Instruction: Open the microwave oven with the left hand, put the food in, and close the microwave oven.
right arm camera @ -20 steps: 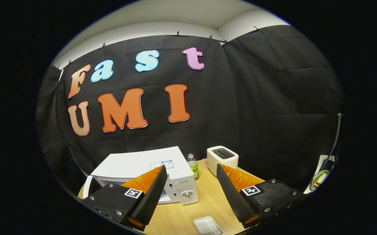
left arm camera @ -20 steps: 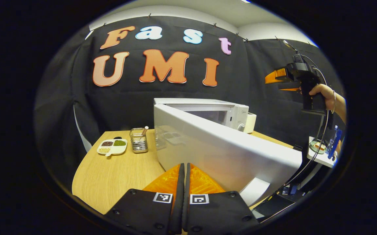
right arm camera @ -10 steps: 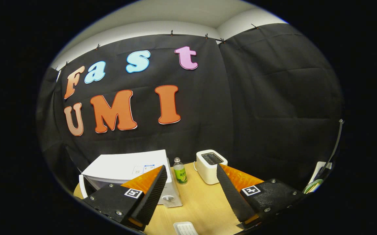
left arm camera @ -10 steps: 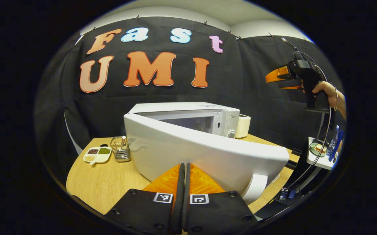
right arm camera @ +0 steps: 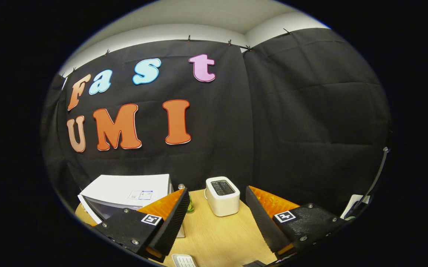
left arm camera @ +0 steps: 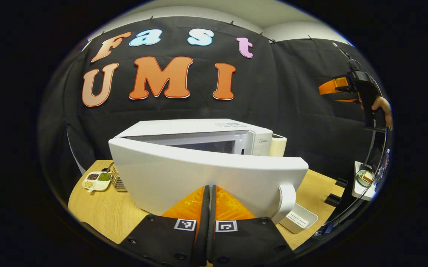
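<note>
while the microwave oven (left arm camera: 195, 135) sits at the back of the wooden table (left arm camera: 99, 207), its white door (left arm camera: 206, 178) stands swung out toward the camera in the left gripper view, now more broadside than half a second ago and covering more of the cavity opening. the left gripper (left arm camera: 210, 193) has its fingers pressed together with nothing between them, their tips right against the door's outer face near its lower edge; whether they actually touch it cannot be told. the door handle (left arm camera: 287, 202) curves down at the door's right end. left of the microwave oven, a divided dish of grains (left arm camera: 96, 179) and a wire holder (left arm camera: 117, 180) now sit partly behind the door's left end. a small white tray (left arm camera: 298, 218) has come into sight on the table just below the handle. right of the microwave oven stands a white toaster (right arm camera: 222, 195). the food (left arm camera: 365, 175) rests in a bowl on a small white shelf well to the right of the microwave oven. the right gripper (right arm camera: 217, 213) is held high with its fingers spread wide and empty, and has drifted further right of the microwave oven than before; a hand (left arm camera: 382, 109) grasps it.
</note>
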`<state>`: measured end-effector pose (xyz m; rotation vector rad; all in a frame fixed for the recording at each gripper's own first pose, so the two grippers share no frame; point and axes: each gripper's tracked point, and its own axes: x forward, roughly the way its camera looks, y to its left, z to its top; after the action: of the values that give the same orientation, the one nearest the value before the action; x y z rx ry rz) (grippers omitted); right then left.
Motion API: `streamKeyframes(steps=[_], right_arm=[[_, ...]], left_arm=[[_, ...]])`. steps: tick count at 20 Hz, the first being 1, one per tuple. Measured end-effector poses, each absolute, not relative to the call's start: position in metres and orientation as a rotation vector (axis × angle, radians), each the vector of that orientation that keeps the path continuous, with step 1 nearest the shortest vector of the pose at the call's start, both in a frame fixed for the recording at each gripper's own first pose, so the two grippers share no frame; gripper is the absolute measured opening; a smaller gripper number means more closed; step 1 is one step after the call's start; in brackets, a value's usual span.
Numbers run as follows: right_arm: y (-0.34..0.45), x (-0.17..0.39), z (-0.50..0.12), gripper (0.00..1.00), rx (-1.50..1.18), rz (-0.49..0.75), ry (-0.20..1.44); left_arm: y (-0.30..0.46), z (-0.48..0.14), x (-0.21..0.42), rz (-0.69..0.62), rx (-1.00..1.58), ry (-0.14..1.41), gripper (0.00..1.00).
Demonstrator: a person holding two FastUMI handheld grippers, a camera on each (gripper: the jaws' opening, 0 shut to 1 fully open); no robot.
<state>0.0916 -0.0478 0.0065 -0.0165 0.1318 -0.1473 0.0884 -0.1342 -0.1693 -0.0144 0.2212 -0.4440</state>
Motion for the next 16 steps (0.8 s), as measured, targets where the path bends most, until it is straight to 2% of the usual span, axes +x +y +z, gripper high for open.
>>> streamKeyframes(steps=[16], right_arm=[[-0.104,0.056,-0.014,0.94,-0.049,-0.208,0.197]], left_arm=[[-0.176,-0.175,0.185,-0.308,0.012,0.183,0.05]])
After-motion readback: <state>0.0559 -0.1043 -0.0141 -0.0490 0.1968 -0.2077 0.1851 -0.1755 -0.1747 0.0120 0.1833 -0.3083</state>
